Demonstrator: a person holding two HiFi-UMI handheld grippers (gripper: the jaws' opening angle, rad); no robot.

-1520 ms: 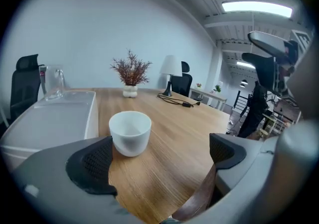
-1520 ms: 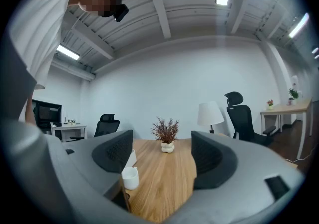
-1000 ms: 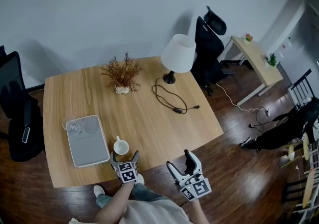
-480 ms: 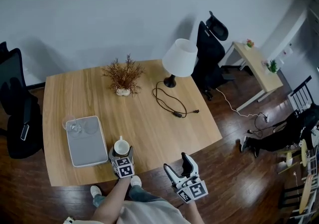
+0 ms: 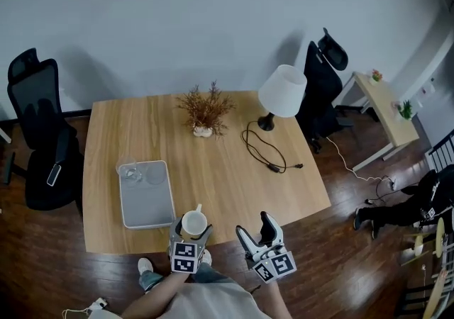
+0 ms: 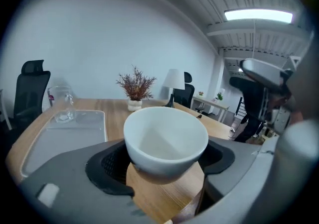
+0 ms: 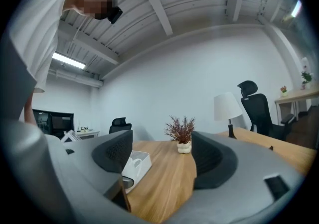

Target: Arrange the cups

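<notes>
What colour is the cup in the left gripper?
The cup is plain white, clearest in the left gripper view.

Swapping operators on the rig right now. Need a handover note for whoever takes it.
Left gripper: fingers have just closed on the white cup, held above the table's near edge.
Right gripper: open, empty, just off that edge.
Grey tray: on the table's left side, a glass at its far end.
Done: cup gripped.
To do: probably set it on the tray.

On table [image 5: 227,161], tray [image 5: 147,205] lies left of cup [image 5: 194,223].
</notes>
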